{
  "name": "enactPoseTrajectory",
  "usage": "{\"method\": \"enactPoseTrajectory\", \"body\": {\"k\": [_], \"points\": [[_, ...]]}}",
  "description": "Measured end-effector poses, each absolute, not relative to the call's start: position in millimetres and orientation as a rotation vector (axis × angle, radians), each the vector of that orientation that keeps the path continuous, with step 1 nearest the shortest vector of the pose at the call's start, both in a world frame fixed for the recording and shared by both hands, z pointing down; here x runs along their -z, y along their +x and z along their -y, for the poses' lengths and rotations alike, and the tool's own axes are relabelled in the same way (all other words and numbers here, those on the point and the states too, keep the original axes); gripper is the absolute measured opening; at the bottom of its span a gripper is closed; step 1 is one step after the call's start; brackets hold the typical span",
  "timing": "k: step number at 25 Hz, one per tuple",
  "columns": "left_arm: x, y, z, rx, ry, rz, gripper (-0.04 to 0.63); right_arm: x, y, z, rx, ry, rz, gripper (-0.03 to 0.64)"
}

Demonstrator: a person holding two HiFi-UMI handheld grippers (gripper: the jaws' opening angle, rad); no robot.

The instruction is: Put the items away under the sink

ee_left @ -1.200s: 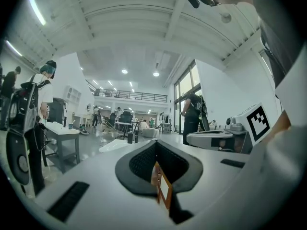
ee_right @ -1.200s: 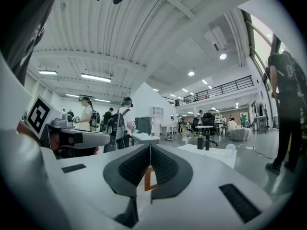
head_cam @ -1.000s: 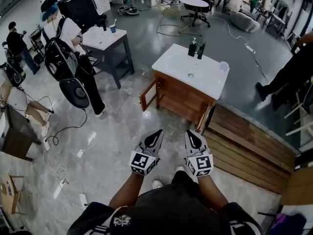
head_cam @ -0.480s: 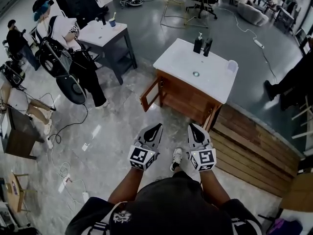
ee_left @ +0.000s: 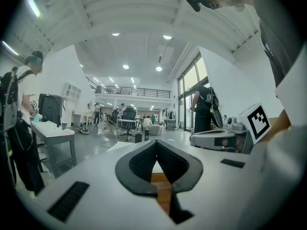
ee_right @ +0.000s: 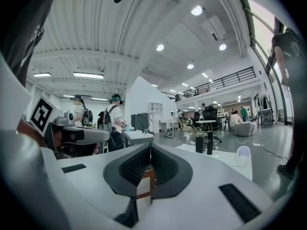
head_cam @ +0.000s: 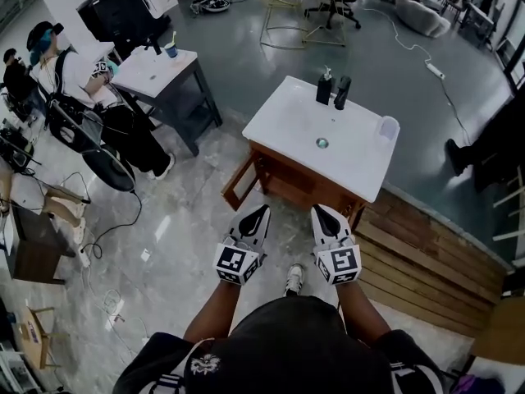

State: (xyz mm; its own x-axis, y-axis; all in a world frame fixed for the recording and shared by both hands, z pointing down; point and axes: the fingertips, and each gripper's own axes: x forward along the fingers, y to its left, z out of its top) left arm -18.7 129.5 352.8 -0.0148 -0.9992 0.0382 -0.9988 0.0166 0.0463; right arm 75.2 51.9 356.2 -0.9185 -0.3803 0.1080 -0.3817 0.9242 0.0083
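A sink cabinet with a white top (head_cam: 291, 117) and a wooden body stands just ahead; its left door (head_cam: 236, 184) hangs open. On the top stand two dark bottles (head_cam: 326, 87) (head_cam: 343, 93) and a pale cup (head_cam: 389, 127). My left gripper (head_cam: 262, 210) and right gripper (head_cam: 317, 210) are side by side in front of the cabinet, both shut and empty. The left gripper (ee_left: 156, 143) points level at the cabinet. In the right gripper view, that gripper (ee_right: 150, 147) has the bottles (ee_right: 199, 143) and the cup (ee_right: 243, 155) beyond it. The inside of the cabinet is hidden.
A grey table (head_cam: 143, 76) with a blue cup (head_cam: 170, 50) stands at the left, with a person wearing a backpack (head_cam: 78, 109) beside it. A wooden slatted platform (head_cam: 426, 257) lies to the right of the cabinet. Cables (head_cam: 115, 220) trail over the floor at the left.
Both grippers have moved forward together toward the sink cabinet, which is now closer. Their jaws have stayed shut.
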Motion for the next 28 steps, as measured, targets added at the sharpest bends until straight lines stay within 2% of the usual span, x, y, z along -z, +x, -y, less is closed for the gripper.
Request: {"method": "enactPoseTrajectory", "body": {"k": [11,28], "points": [[-353,-39,-26,-0.024,2.171,2.184,0.006,-362,55,42,-0.058,0.591,2.982,0.023],[-375,-71,67,-0.023,2.259,2.020,0.008,-375,18,106,-0.083,0.717,2.944,0.025]]}}
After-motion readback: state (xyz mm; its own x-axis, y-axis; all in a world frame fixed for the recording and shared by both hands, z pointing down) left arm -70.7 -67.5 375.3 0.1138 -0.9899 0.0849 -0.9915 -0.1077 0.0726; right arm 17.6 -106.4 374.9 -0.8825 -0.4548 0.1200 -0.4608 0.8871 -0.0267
